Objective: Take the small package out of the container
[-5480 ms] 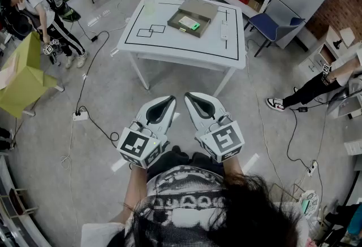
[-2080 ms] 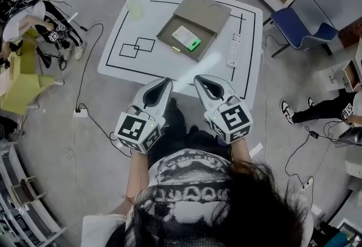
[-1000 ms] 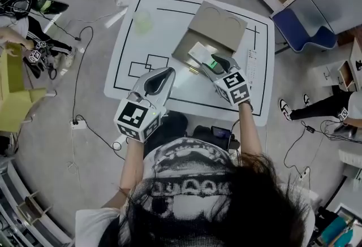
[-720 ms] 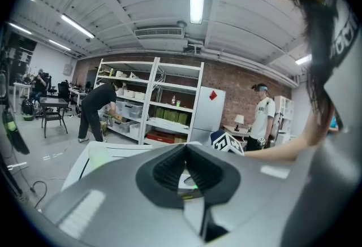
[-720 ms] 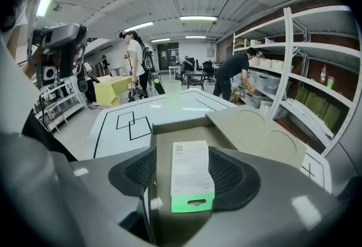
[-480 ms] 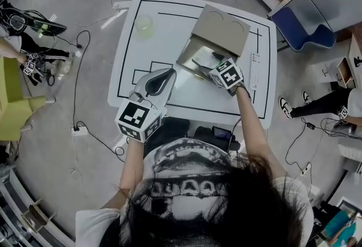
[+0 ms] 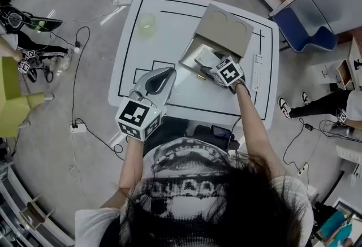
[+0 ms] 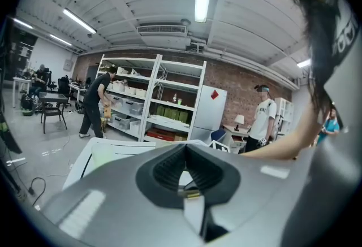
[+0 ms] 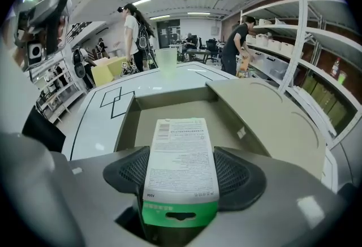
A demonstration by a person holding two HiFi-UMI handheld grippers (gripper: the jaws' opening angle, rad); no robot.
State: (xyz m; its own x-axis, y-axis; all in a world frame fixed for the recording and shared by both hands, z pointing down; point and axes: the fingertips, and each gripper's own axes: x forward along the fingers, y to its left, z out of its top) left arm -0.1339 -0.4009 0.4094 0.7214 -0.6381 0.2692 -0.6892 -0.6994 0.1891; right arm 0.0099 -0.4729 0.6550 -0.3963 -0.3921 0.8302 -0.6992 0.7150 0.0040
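Note:
An open cardboard box (image 7: 191,52) with its lid (image 7: 226,28) folded back lies on the white table (image 7: 133,42). Inside it is the small package (image 7: 207,57), white with a green end. My right gripper (image 7: 211,66) reaches into the box. In the right gripper view the package (image 9: 180,155) lies flat between the jaws of this gripper (image 9: 181,173), green end nearest the camera. The jaws are opening and stand wide on either side of it. My left gripper (image 7: 166,74) hangs over the table's near edge, shut and holding nothing (image 8: 185,177).
A white remote (image 7: 258,67) lies right of the box and a pale green cup (image 7: 146,24) stands at the far left of the table. Black outlined squares (image 7: 151,67) mark the table. A blue chair (image 7: 302,37), shelves, floor cables and several people surround it.
My right gripper has gone forward from the table's edge into the box and its jaws have spread around the package. The left gripper has stayed put.

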